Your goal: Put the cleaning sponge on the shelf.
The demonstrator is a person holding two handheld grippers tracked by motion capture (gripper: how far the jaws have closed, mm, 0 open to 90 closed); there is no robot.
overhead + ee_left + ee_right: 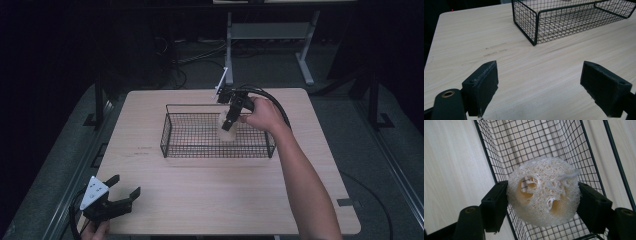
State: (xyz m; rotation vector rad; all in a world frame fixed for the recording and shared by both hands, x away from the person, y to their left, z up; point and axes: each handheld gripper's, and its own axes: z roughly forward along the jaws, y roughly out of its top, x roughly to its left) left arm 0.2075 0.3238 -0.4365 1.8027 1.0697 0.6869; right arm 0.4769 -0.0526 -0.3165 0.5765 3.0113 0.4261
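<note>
Clenched from both sides, the right gripper grasps a loofah between its pads. It holds this piece above the inside of the wire basket, near the far right part, not yet on the mesh floor. I judge the step is placing: next the hand should go lower and then let the pads apart. Left gripper rests released near the table corner, nothing between.

Dim and grainy from above, with a lit table amid near-black surroundings; soft shadow beneath the wire basket; brighter, slightly washed-out close views; sponge sharp, mesh behind mildly soft; faint blur on the nearest jaws.
</note>
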